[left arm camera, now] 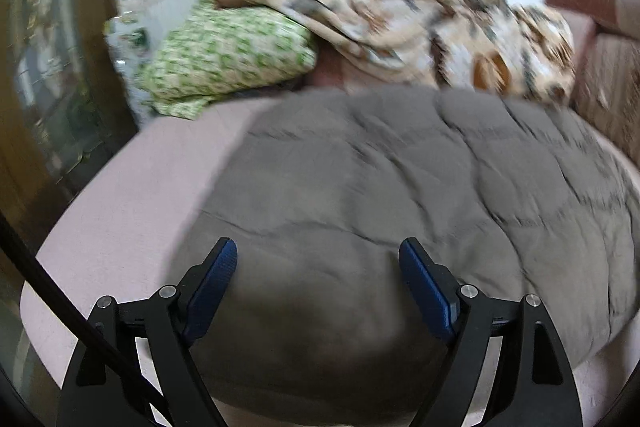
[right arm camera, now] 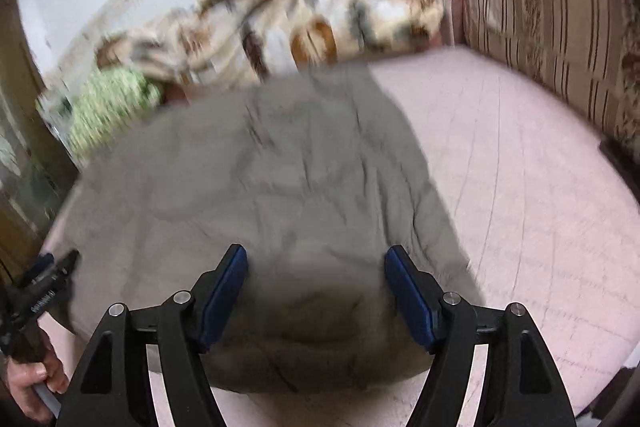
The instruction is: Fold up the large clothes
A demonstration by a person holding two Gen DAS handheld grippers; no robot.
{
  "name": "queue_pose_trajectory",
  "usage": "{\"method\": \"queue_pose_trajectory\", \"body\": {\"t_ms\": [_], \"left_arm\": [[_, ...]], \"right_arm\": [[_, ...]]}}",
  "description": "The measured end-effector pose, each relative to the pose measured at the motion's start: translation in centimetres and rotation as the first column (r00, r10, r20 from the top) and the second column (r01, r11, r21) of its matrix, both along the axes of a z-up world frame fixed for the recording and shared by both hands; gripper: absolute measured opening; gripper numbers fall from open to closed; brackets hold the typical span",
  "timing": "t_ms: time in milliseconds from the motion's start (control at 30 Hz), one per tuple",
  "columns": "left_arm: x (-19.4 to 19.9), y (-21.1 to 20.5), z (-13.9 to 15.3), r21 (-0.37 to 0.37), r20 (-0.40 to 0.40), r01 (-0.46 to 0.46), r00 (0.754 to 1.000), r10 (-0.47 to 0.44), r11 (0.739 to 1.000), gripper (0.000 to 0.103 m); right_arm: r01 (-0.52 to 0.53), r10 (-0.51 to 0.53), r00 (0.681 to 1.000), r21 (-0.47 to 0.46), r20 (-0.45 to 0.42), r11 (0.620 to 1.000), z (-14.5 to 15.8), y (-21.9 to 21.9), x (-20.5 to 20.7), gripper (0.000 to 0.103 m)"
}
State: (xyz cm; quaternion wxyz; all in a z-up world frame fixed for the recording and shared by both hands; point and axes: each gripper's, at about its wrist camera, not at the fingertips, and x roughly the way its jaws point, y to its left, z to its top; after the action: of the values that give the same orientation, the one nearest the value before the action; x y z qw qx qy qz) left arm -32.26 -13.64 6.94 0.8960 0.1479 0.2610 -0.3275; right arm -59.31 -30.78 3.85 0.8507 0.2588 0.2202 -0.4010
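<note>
Pink bed cover (right arm camera: 520,167) under grey quilted garment (left arm camera: 400,187), spread flat, long axis running away toward patterned blanket (left arm camera: 440,27) and green pillow (left arm camera: 224,63). Left gripper (left arm camera: 318,287) and right gripper (right arm camera: 316,291) gape wide above its near edge, holding nothing.

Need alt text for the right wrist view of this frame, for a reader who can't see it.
The open right gripper hovers over a grey quilted jacket spread on a pale pink bed cover. Behind the jacket lie a brown-patterned blanket and a green-patterned cushion, with a striped sofa back at right; the image is motion-blurred.
</note>
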Motion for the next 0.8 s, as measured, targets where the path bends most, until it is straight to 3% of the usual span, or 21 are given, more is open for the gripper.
{"method": "queue_pose_trajectory", "body": {"t_ms": [133, 200, 267, 300, 367, 400, 567, 667, 800], "left_arm": [[4.0, 1.9, -0.2, -0.004, -0.080, -0.107, 0.991, 0.106, 0.994, 0.083], [6.2, 2.4, -2.0, 0.024, -0.210, -0.139, 0.968, 0.141, 0.990, 0.083], [7.9, 3.2, -3.9, 0.003, -0.362, -0.153, 0.921, 0.144, 0.988, 0.084], [8.2, 3.3, -4.0, -0.007, -0.379, -0.158, 0.914, 0.143, 0.987, 0.085], [7.9, 3.2, -3.5, 0.001, -0.354, -0.145, 0.925, 0.135, 0.990, 0.085], [7.6, 3.2, -3.1, 0.001, -0.331, -0.145, 0.934, 0.137, 0.989, 0.085], [6.5, 4.1, -0.7, -0.073, -0.214, -0.181, 0.963, 0.162, 0.981, 0.085], [6.1, 4.1, 0.6, -0.109, -0.158, -0.181, 0.974, 0.163, 0.977, 0.085], [6.4, 1.4, 2.0, -0.108, -0.114, -0.138, 0.986, 0.125, 0.985, 0.085]], "right_arm": [[0.021, -0.019, 1.000, -0.078, 0.015, 0.997, 2.1, -0.4, -0.2, 0.076], [0.026, -0.025, 0.999, -0.028, 0.034, 0.999, 1.7, -1.2, -0.2, 0.076], [0.031, -0.033, 0.999, 0.059, 0.029, 0.998, 0.2, -2.4, 0.1, 0.076], [0.029, -0.031, 0.999, 0.108, 0.014, 0.994, -0.7, -2.7, 0.4, 0.076], [0.024, -0.029, 0.999, 0.215, 0.021, 0.976, -2.8, -3.6, 0.4, 0.076], [0.029, -0.036, 0.999, 0.216, 0.030, 0.976, -2.7, -3.6, 0.3, 0.076], [0.063, -0.073, 0.992, 0.096, 0.104, 0.993, 0.0, -2.2, -1.1, 0.076], [0.090, -0.092, 0.991, 0.021, 0.094, 0.996, 1.2, -1.5, -1.0, 0.076], [0.052, -0.049, 0.995, -0.035, 0.082, 0.998, 2.4, -0.9, 0.3, 0.076]]}}
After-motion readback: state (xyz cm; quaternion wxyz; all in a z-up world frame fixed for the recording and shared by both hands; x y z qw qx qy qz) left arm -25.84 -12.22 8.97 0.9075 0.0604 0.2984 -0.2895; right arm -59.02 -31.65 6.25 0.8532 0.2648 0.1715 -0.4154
